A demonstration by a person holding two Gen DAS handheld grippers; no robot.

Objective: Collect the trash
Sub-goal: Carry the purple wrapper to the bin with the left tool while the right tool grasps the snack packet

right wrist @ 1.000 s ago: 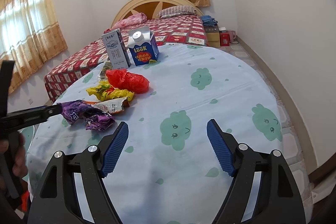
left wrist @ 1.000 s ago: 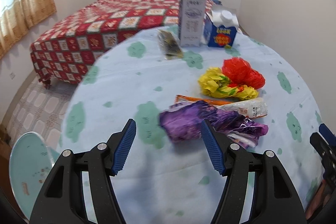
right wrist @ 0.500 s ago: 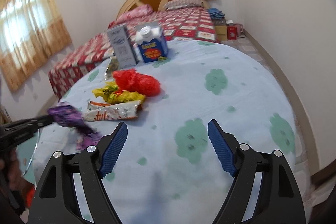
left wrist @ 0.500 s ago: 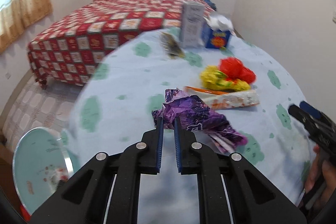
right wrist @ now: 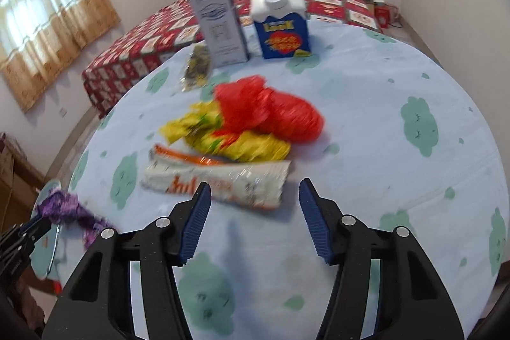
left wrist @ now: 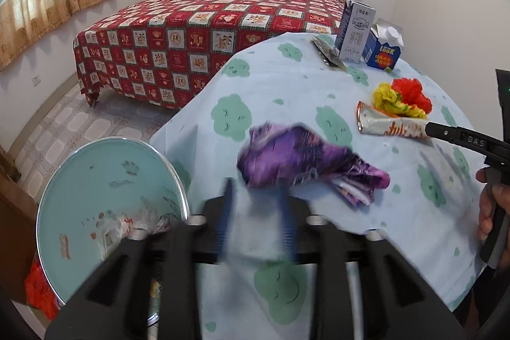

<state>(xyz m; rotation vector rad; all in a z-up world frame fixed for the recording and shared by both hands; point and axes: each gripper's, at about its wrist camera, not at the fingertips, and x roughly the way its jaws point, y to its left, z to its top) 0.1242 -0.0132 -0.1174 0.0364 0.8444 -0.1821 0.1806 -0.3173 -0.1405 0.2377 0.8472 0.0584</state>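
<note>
A crumpled purple wrapper (left wrist: 302, 158) hangs blurred at the table's near left edge, beside the teal bin (left wrist: 95, 168). My left gripper (left wrist: 255, 190) is right behind it, jaws opening; the wrapper's near end sits at the fingertips, with a gap showing between the pads. My right gripper (right wrist: 253, 185) is over the table, jaws closing, and the right end of a white snack wrapper (right wrist: 216, 184) lies between its tips without the pads pressing on it. Behind that lie a yellow wrapper (right wrist: 223, 139) and a red plastic bag (right wrist: 287, 113).
A grey carton (right wrist: 220, 24), a blue carton (right wrist: 283, 31) and a dark packet (right wrist: 197, 69) stand at the table's far side. An orange wrapper (right wrist: 191, 156) peeks from under the yellow one. The bin holds some trash. A bed (left wrist: 191, 31) stands beyond.
My left gripper shut on the purple wrapper, pulled it to the table edge by the bin, and has parted its jaws. My right gripper moved up to the white wrapper and narrowed.
</note>
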